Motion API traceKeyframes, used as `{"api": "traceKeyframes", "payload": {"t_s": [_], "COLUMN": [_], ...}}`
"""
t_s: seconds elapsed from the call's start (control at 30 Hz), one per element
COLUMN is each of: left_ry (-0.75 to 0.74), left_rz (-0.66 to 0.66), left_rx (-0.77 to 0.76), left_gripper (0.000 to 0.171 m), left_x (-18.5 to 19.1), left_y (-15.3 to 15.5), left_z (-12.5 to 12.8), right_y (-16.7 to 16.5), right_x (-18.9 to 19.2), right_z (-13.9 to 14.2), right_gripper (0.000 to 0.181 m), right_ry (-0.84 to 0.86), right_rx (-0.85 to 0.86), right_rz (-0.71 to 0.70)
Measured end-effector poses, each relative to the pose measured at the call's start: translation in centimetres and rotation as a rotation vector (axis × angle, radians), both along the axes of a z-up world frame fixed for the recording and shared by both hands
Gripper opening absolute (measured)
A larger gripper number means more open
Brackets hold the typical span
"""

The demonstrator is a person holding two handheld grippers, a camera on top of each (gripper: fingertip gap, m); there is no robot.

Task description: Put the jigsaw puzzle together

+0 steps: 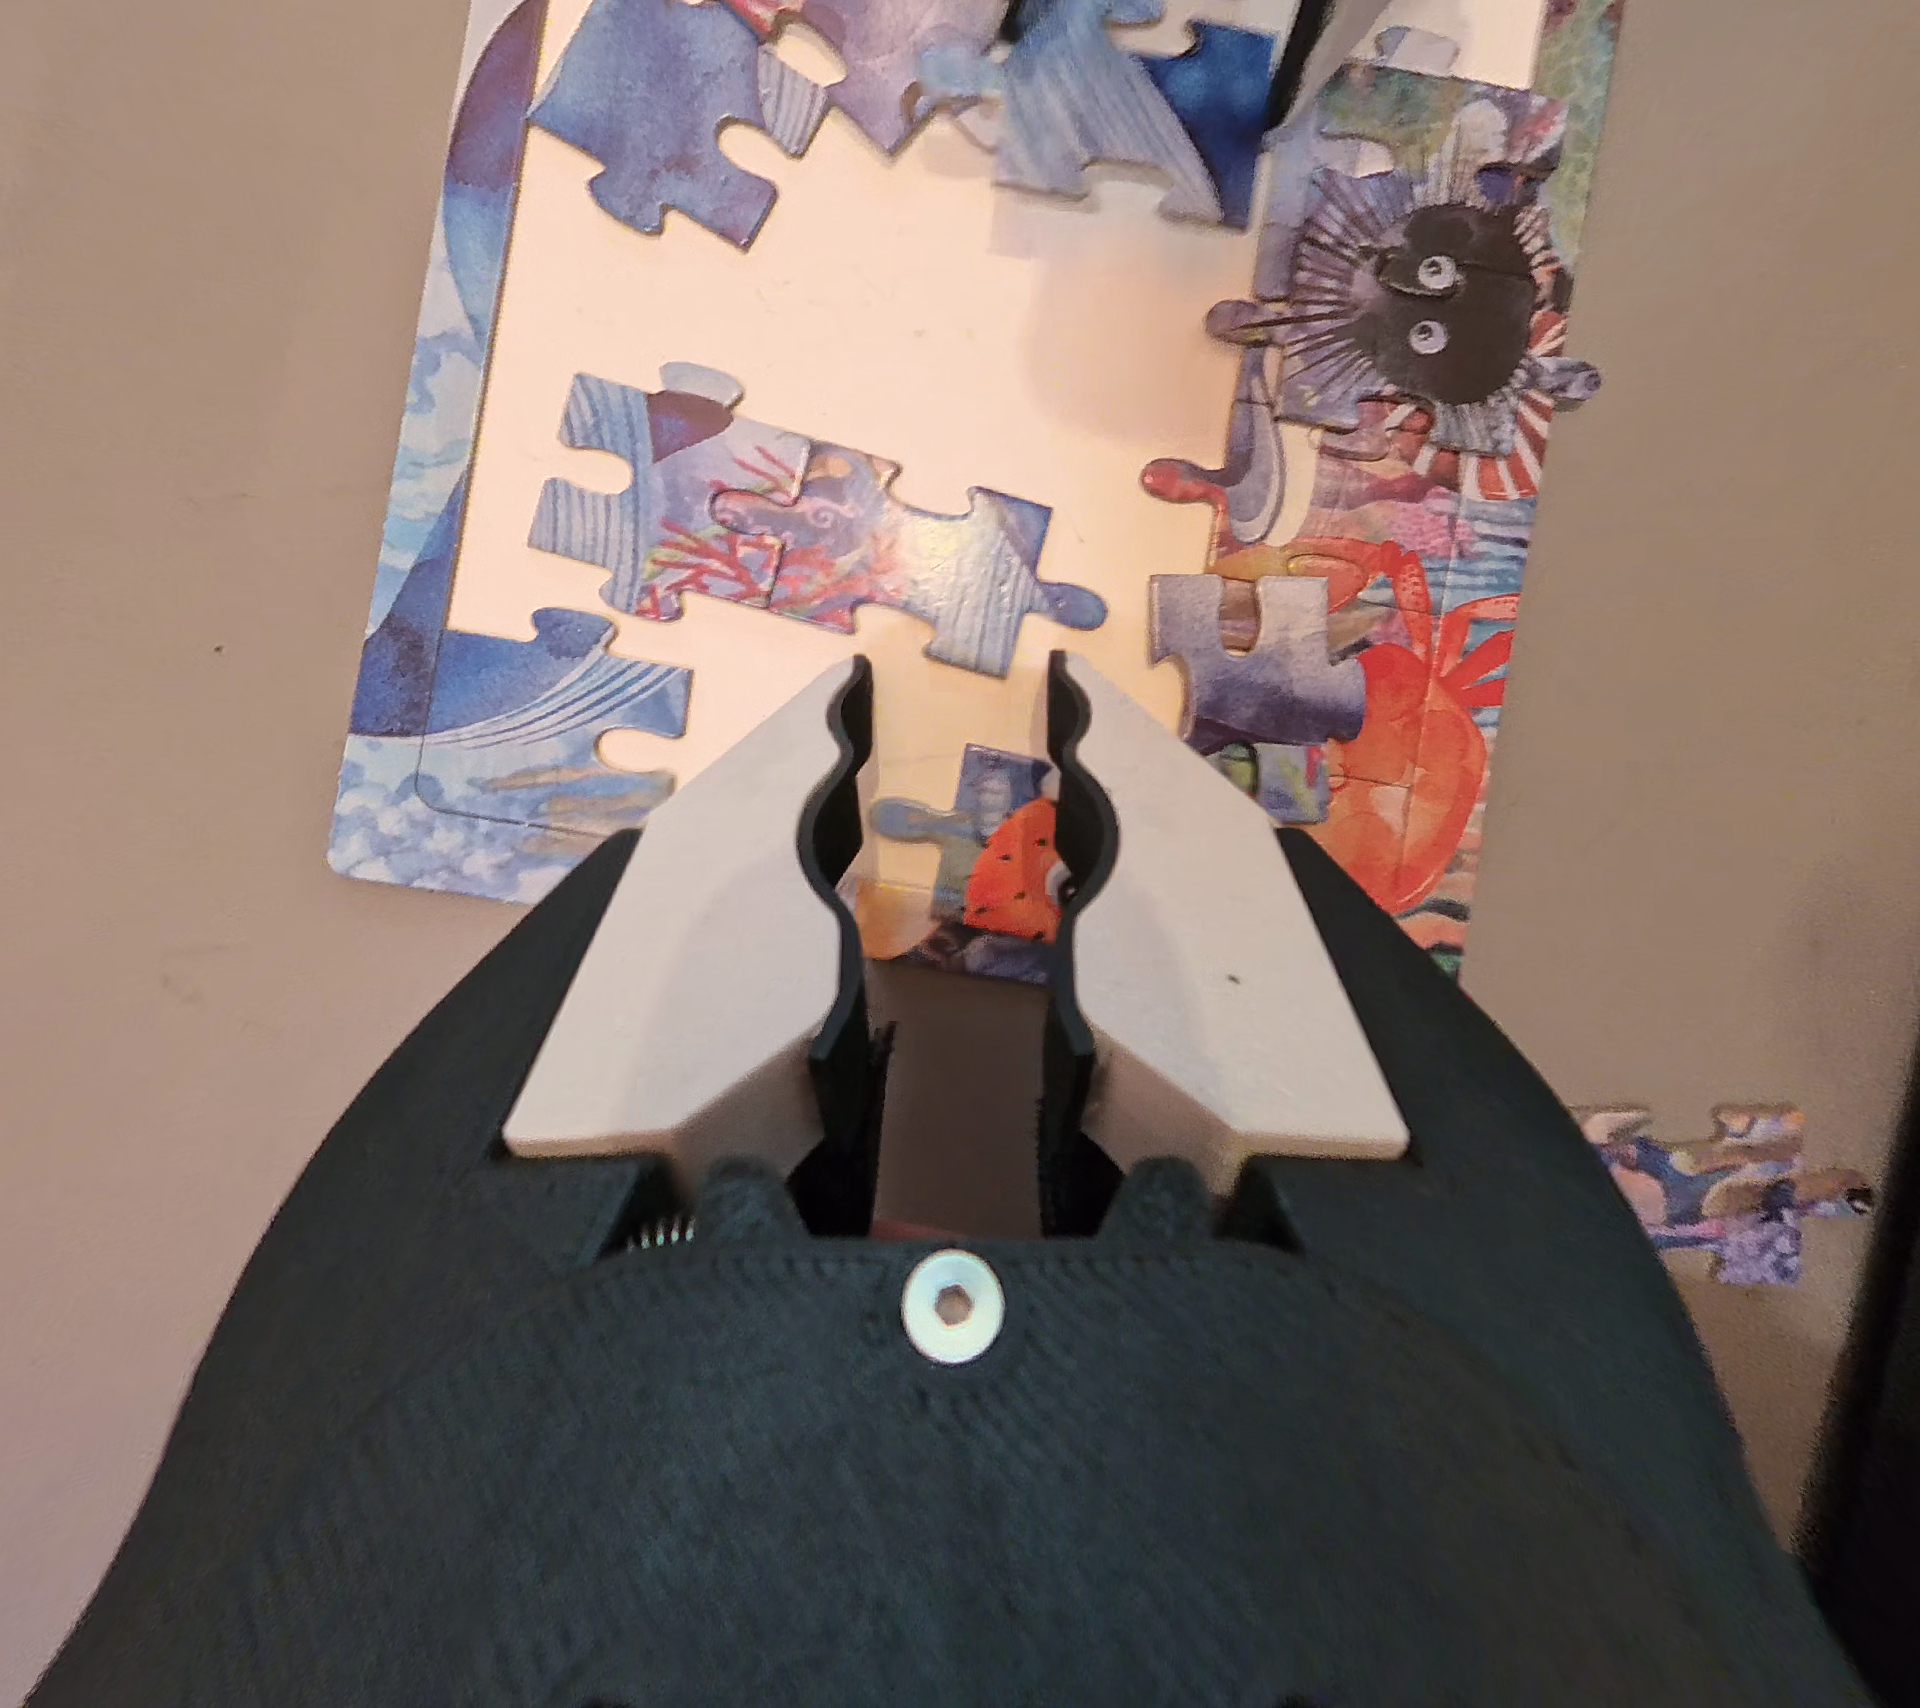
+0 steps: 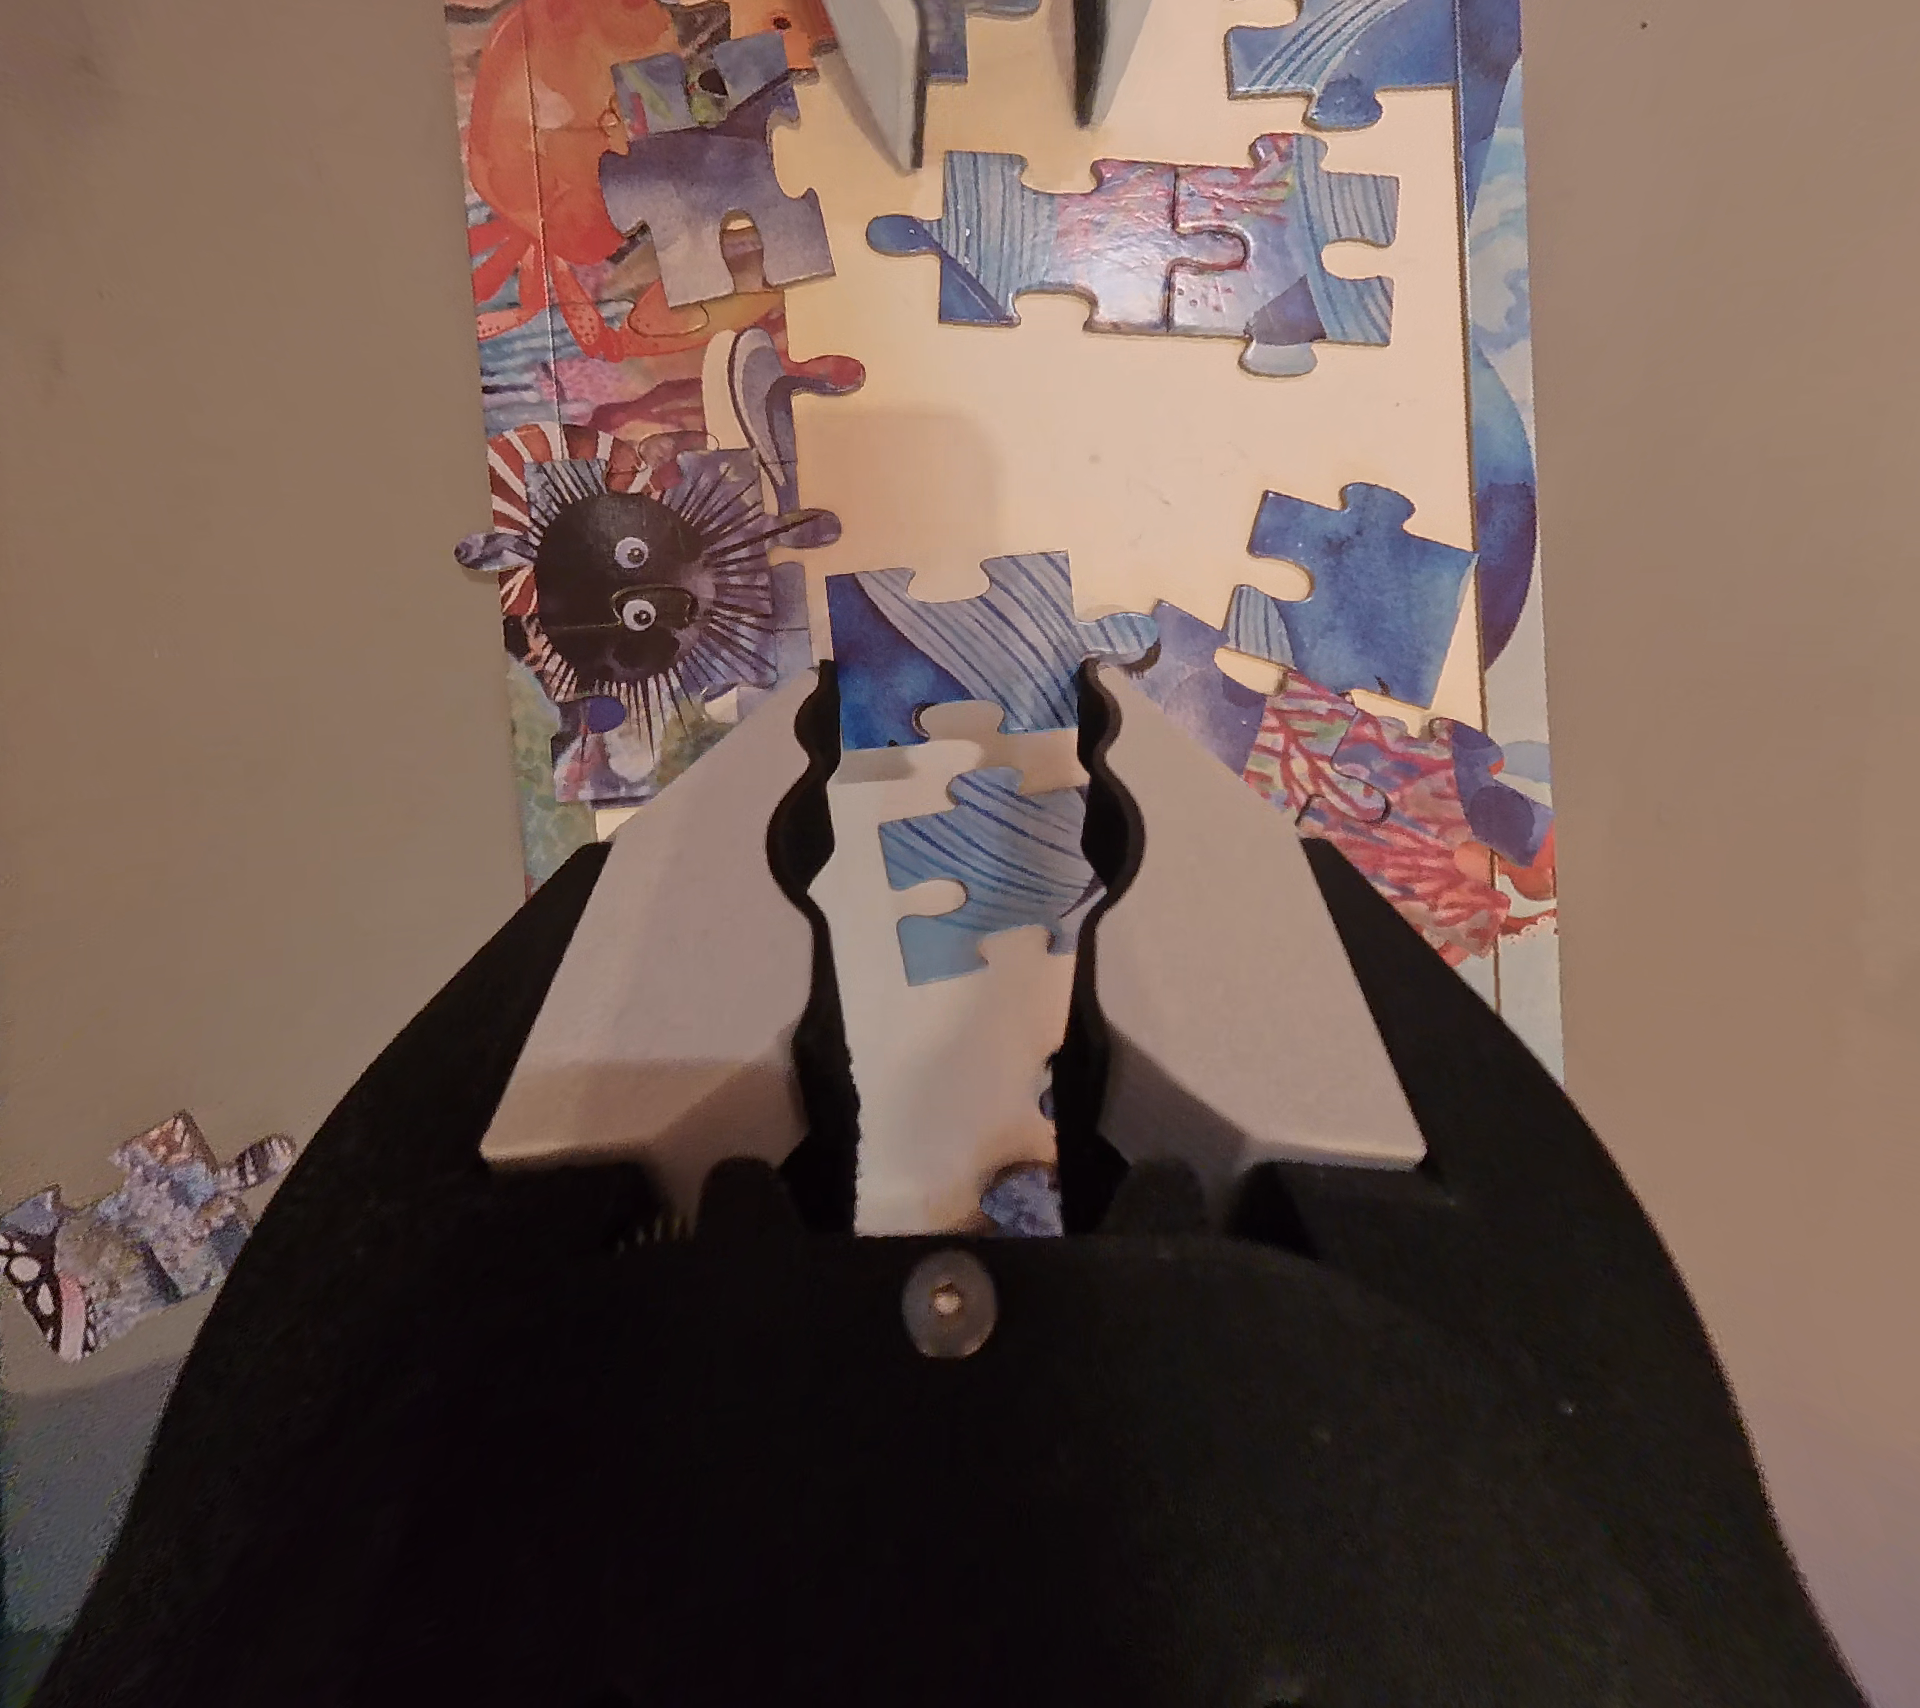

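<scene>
- On the table (image 2: 208, 515), left of the puzzle tray (image 2: 1496, 411), I see loose pieces (image 2: 135, 1243) that are still outside the tray.
- Along the left edge of the tray one strip is already joined: the orange crab (image 2: 551, 100) and the black sea urchin (image 2: 623, 598). A grey-blue piece (image 2: 707, 224) lies tilted over the crab, not fitted.
- The middle of the tray is mostly bare. A short joined row (image 2: 1143, 256) lies there crooked, apart from the finished strip.
- My left gripper (image 1: 958, 692) hovers over the far edge with its jaws a little apart and nothing between them.
- My right gripper (image 2: 956, 702) is over the near edge, jaws part way apart. A striped blue piece (image 2: 987, 879) lies between the fingers; I see a gap beside it, so I judge it is not pinched.
- Near the right edge a dark blue piece (image 2: 1351, 598) and coral pieces (image 2: 1382, 785) lie loose.
- I judge less than half is done.
</scene>
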State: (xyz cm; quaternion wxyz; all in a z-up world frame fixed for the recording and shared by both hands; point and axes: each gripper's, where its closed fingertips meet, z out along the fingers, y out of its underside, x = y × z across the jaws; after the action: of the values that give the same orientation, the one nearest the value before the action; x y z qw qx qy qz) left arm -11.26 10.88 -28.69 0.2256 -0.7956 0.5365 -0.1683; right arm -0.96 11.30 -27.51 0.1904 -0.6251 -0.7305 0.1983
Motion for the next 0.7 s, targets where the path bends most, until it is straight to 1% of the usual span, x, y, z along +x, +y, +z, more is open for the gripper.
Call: {"api": "traceKeyframes", "payload": {"t_s": [0.23,0.37,0.7], "left_ry": [-0.002,-0.030,-0.031], "left_rz": [-0.029,-0.056,-0.061], "left_rx": [0.010,-0.005,0.030], "left_gripper": [0.031,0.031,0.035], "left_x": [1.0,1.8,2.7], "left_y": [-0.3,-0.9,-0.5], "left_z": [0.0,0.1,-0.1], "right_y": [0.2,0.3,-0.1], "right_x": [-1.7,-2.6,-2.6], "right_z": [0.3,0.2,0.1], "right_gripper": [0.044,0.044,0.045], "right_ry": [0.026,0.030,0.030], "right_rx": [0.002,0.002,-0.014], "right_rz": [-0.021,-0.021,-0.013]}}
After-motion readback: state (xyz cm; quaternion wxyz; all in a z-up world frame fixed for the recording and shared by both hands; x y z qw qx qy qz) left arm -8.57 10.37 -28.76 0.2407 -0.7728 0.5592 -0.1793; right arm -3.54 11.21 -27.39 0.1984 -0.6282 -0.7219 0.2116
